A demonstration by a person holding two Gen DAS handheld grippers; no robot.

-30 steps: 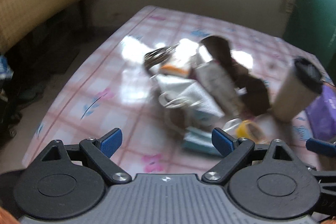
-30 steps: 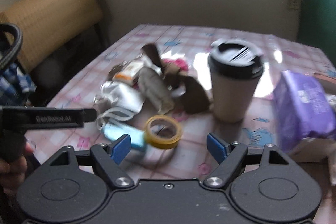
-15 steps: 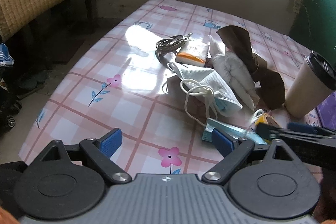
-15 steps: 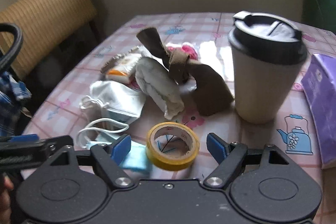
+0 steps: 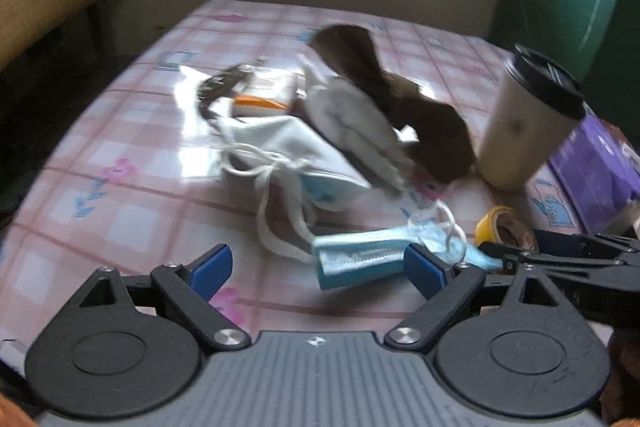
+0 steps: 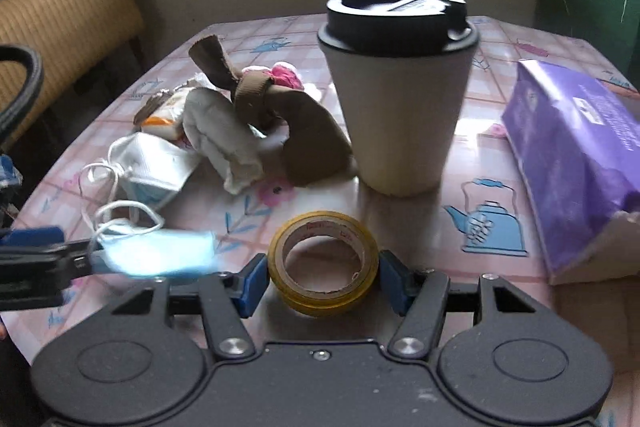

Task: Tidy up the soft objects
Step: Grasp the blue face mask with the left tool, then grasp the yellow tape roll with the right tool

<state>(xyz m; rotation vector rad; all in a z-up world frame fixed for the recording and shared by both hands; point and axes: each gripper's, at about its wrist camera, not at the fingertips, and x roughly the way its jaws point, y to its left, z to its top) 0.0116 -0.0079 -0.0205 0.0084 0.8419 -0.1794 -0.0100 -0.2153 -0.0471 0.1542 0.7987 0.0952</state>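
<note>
A pile of soft things lies on the pink checked table (image 5: 120, 195): a white mask (image 5: 288, 147) (image 6: 156, 163), a white rolled cloth (image 5: 352, 123) (image 6: 224, 143), a brown cloth (image 5: 424, 123) (image 6: 304, 131) and a blue surgical mask (image 5: 360, 255) (image 6: 156, 255). My left gripper (image 5: 318, 269) is open, with the blue mask lying between and just ahead of its fingertips. My right gripper (image 6: 322, 283) is open around a yellow tape roll (image 6: 323, 263) (image 5: 506, 227), not gripping it. Its fingers (image 5: 560, 255) show at the right of the left wrist view.
A paper cup with a black lid (image 6: 396, 87) (image 5: 528, 119) stands right of the pile. A purple packet (image 6: 576, 155) (image 5: 596, 167) lies at the right edge. An orange-and-white packet (image 5: 260, 99) and a dark cord (image 5: 220, 83) lie behind the pile. A wicker chair (image 6: 68, 23) stands left.
My right gripper moved forward so the yellow tape roll now sits between its fingers. My left gripper moved in towards the blue mask, which has shifted.
</note>
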